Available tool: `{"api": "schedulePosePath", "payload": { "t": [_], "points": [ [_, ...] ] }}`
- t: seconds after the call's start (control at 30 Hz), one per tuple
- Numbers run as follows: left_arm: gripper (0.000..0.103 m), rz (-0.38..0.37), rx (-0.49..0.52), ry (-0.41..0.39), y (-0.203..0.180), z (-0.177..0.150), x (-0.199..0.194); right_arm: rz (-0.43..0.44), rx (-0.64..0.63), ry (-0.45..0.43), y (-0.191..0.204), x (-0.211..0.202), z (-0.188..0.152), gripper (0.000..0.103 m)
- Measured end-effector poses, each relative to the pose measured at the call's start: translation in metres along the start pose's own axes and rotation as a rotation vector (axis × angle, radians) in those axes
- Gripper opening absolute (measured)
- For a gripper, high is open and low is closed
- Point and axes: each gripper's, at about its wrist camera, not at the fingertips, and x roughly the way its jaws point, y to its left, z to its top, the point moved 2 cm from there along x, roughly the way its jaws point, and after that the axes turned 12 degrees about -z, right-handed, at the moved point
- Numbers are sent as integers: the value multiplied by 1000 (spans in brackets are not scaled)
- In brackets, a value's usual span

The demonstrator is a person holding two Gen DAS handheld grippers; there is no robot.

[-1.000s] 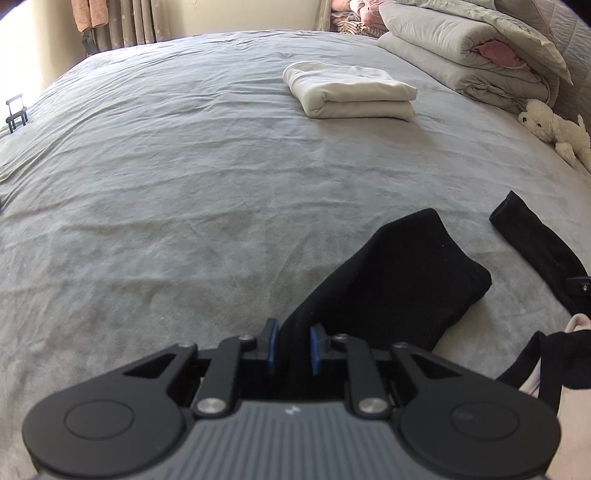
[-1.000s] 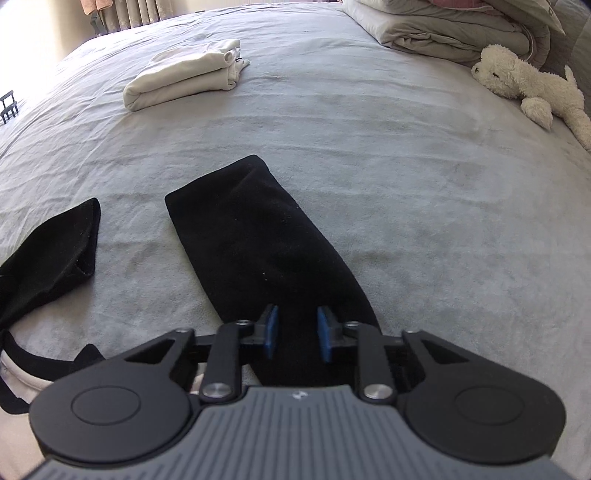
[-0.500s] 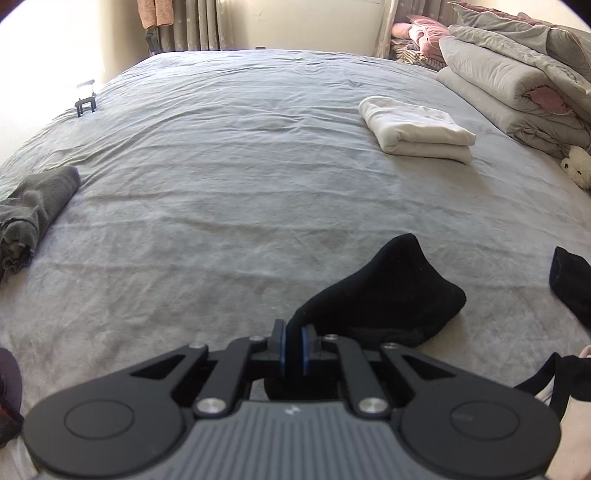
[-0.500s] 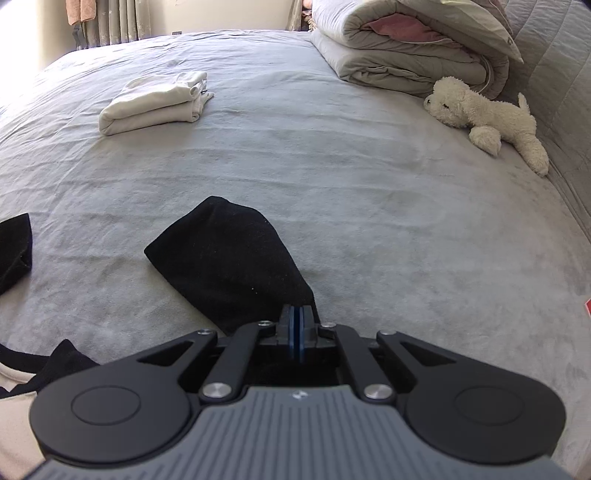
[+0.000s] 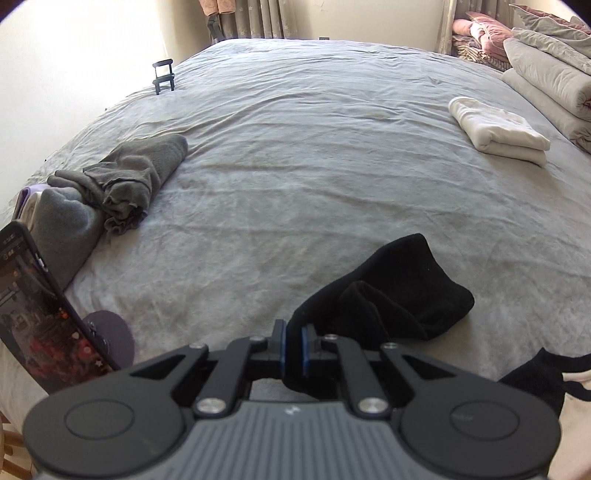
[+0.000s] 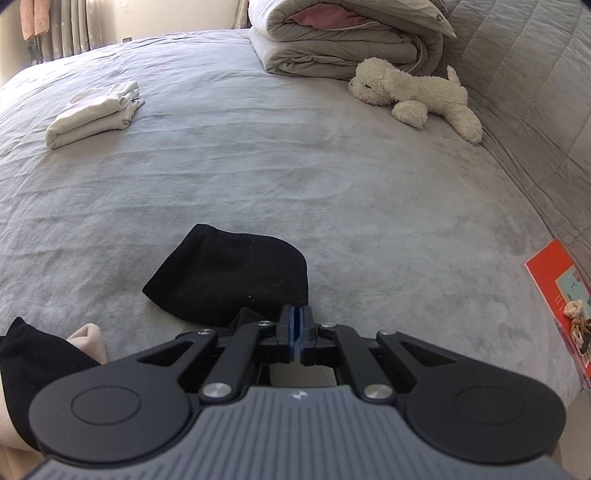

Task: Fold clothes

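Observation:
A black garment with two legs or sleeves lies bunched on the grey bed. In the left wrist view my left gripper [image 5: 293,345] is shut on the near end of one black leg [image 5: 402,291], which is bunched up in front of the fingers. In the right wrist view my right gripper [image 6: 296,334] is shut on the edge of the other black leg [image 6: 232,280], which lies bunched just ahead and to the left. More of the black garment [image 6: 33,373] with a pale cloth shows at the lower left.
A folded white garment [image 5: 498,129] lies further up the bed. A crumpled grey garment [image 5: 133,173] and a propped phone [image 5: 40,314] are at the left. Folded duvets [image 6: 343,33] and a white plush dog [image 6: 413,92] lie at the far right. A red card [image 6: 561,295] is at the right edge.
Both grippers closed on the black legs and pulled them back toward me, so the legs went from flat and stretched to bunched. The left view swung left, the right view swung right.

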Motion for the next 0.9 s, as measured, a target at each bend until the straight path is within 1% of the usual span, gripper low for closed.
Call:
{"api": "schedulePosePath", "payload": {
  "t": [0.23, 0.3, 0.4, 0.6, 0.7, 0.73, 0.77, 0.8, 0.83, 0.9],
  "points": [
    [8, 36, -48, 59, 29, -14, 9, -19, 21, 63, -13, 15, -13, 1],
    [8, 35, -79, 85, 36, -19, 17, -23, 27, 91, -14, 23, -17, 1],
    [8, 31, -89, 93, 39, -23, 22, -12, 48, 129, -17, 30, -18, 1],
    [9, 63, -64, 86, 31, -24, 22, -1, 38, 164, -16, 37, -21, 2],
    [12, 60, -43, 80, 30, -26, 20, 1, 24, 163, -15, 35, -21, 9],
    [13, 51, -47, 81, 32, -25, 18, 0, 18, 163, -15, 35, -20, 13],
    [17, 42, -53, 82, 33, -24, 17, 1, 16, 165, -15, 34, -19, 13],
    [23, 37, -61, 83, 35, -23, 15, 2, 14, 168, -15, 33, -18, 14],
    [27, 31, -68, 82, 35, -23, 14, 7, 17, 171, -15, 32, -17, 14],
    [40, 21, -68, 71, 35, -23, 10, 18, 26, 179, -14, 30, -14, 15]
  ]
}}
